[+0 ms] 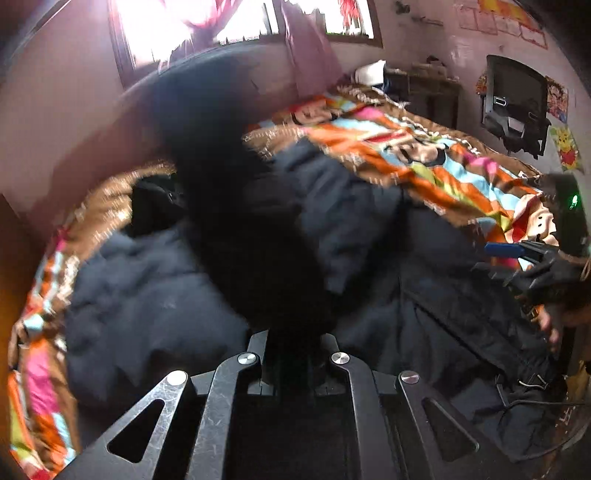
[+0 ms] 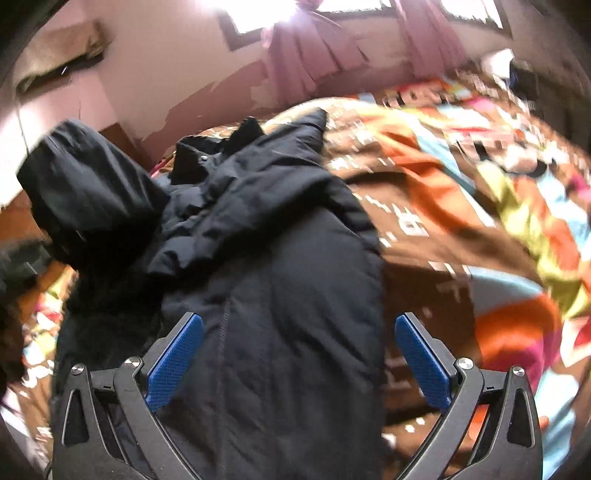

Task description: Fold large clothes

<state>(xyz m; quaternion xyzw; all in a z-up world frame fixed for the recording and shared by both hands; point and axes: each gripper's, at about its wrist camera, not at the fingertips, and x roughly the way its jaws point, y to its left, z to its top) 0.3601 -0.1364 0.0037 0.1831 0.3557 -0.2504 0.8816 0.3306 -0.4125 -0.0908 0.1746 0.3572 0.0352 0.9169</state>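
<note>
Jacket (image 2: pixel 280 295) on patterned blanket (image 2: pixel 461 221), left gripper (image 1: pixel 293 354) clamped on its sleeve (image 1: pixel 236 206), right gripper (image 2: pixel 299 354) wide apart.

A home bedroom: a bed (image 1: pixel 424 147) under a bright cartoon blanket (image 2: pixel 480 206), pink curtains (image 2: pixel 314 51) at the window (image 1: pixel 166 26), and cartoon posters (image 1: pixel 569 147) on the wall.

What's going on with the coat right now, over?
Left gripper shut on black sleeve. Right gripper open above dark coat, on patterned blanket. Nothing blocking.

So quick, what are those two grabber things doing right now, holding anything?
Left gripper: shut on a fold of the black padded coat.
Right gripper: open, fingers apart over the coat, holding nothing.
</note>
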